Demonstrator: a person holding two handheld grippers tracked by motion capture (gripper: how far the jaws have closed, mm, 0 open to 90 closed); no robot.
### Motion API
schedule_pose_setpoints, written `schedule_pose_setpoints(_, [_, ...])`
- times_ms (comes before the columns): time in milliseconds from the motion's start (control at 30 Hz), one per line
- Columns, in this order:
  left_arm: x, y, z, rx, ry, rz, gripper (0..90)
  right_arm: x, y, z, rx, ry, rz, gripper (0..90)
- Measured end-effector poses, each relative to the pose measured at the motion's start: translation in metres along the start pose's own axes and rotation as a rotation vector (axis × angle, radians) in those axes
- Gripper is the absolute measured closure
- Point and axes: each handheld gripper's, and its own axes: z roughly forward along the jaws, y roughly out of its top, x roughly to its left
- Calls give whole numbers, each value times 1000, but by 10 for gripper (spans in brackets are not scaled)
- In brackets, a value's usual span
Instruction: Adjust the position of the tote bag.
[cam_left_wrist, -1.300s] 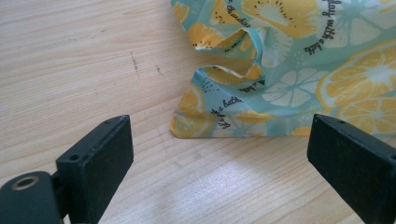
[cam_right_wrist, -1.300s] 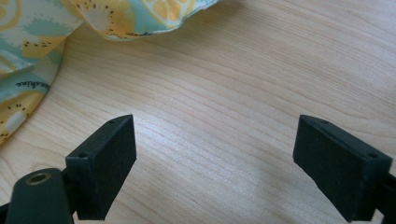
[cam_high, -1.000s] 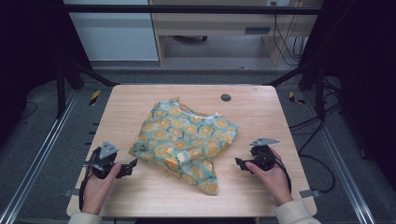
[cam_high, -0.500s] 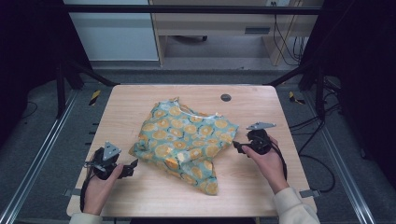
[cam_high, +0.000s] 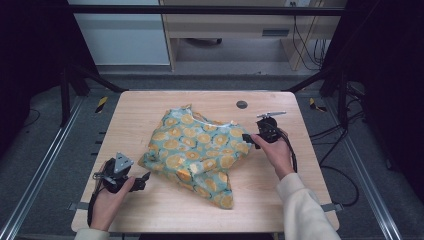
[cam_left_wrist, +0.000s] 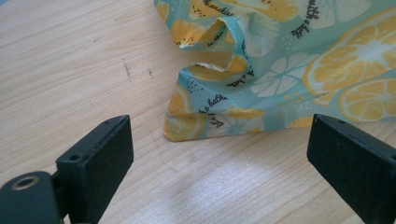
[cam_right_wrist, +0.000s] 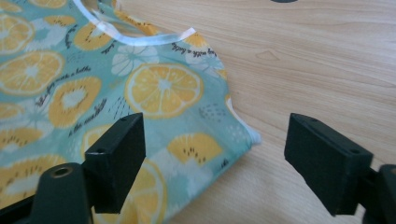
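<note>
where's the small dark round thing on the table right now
In the high view the small dark disc sits on the table near its far edge, right of centre, just beyond the orange-print garment and the right gripper.

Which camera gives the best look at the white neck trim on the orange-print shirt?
The right gripper view: the white neck trim curves close and sharp there. The high view shows it as a thin pale line. The left gripper view faces a folded corner of the shirt.

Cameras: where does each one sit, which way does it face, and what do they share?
High view: above the near edge, looking forward and down on the table; forearms, left gripper, right gripper.
Left gripper view: low, facing the fruit-print garment corner; open jaws.
Right gripper view: low, over the garment's edge; open jaws.
Shared: the garment.
</note>
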Motion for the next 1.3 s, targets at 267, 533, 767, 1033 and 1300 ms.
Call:
schedule_pose_setpoints(267, [-1,0,0,0,-3,1,75,-1,1,22,53,-12,33,142])
schedule_pose_setpoints(533, [-1,0,1,0,-2,2,75,3,-5,27,86,-32,37,191])
schedule_pose_setpoints(767, [-1,1,0,3,-1,5,75,6,-6,28,105,-32,27,236])
schedule_pose_setpoints(1033, [-1,0,0,-1,-10,-5,78,12,-7,31,106,-18,-8,491])
schedule_pose_setpoints(1300, [0,0,-1,-2,-9,-7,78,24,-5,26,65,18,-76,816])
